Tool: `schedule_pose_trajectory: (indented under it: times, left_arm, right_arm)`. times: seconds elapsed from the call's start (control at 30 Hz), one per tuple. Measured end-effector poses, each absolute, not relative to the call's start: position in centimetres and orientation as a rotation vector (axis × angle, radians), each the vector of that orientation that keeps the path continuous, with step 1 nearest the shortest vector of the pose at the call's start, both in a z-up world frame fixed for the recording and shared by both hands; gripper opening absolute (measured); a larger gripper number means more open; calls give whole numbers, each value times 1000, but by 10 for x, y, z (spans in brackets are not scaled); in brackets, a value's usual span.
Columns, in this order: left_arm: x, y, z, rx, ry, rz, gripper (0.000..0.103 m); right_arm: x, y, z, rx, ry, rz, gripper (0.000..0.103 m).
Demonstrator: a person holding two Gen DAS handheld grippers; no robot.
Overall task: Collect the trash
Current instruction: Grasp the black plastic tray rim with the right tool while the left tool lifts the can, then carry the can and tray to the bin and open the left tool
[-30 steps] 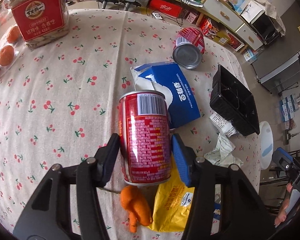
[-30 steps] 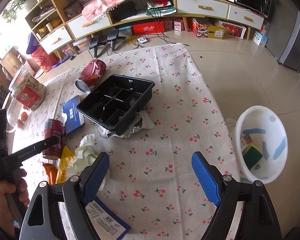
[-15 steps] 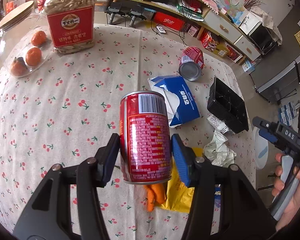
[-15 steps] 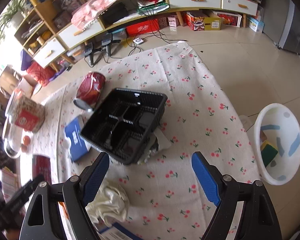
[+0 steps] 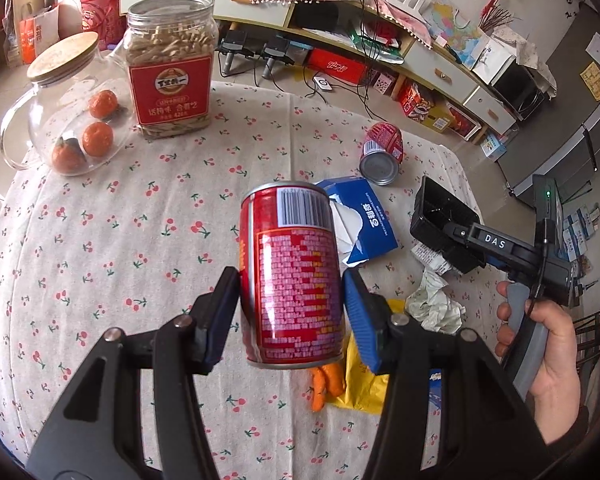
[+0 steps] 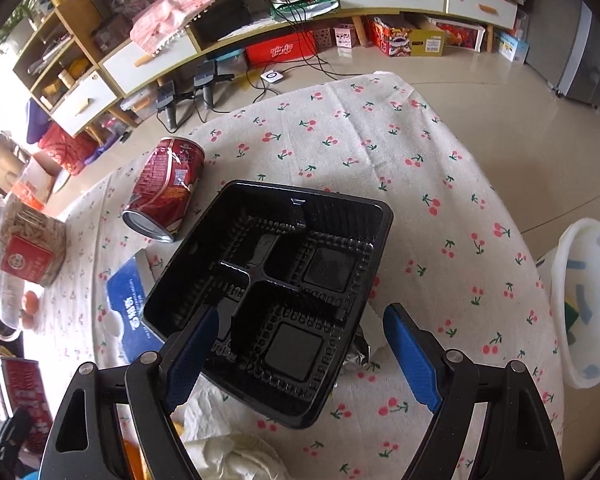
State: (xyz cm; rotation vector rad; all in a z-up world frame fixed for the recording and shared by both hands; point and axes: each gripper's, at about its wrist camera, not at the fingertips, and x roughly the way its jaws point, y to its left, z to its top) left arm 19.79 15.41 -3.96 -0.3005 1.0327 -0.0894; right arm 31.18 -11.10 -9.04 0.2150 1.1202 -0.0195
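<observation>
The left gripper [image 5: 290,308] angles steeply down, its fingers [image 5: 358,320] clamped on an upright red can [image 5: 292,276] above the table [image 5: 100,240]. The right gripper's [image 6: 300,352] fingers [image 6: 406,356] gape wide, tilted down over a black tray [image 6: 276,280]; a hand [image 5: 548,356] grips its handle.

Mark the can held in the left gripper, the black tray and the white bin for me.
held can [image 5: 296,284]: left wrist view, on its red label.
black tray [image 6: 260,280]: right wrist view, on the centre divider.
white bin [image 6: 560,272]: right wrist view, on its near rim.
</observation>
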Motion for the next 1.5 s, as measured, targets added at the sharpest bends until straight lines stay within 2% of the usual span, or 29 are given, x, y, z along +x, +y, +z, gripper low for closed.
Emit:
schedule_pose_trajectory:
  times: [0.03,0.13,0.57,0.83,1.5]
  left_arm:
    - [197,156,-40,-305,1035,-89,54]
    - [194,160,-40,-316,1035,-89,54]
    - [179,141,-31,-314,1001,-138,54]
    - [170,107,-27,-325,1004,-208,54]
    - [198,-159,-30,-105,1081,-584,54]
  right_arm:
    - [312,-109,-91,203,1114,-23,84]
    - [310,-108,-89,191,1096,-4,60]
    - [268,-158,-44,239,988,4,59]
    - [230,-243,-30,345,968,-68,59]
    - [139,-444,-41,458,964,-266,60]
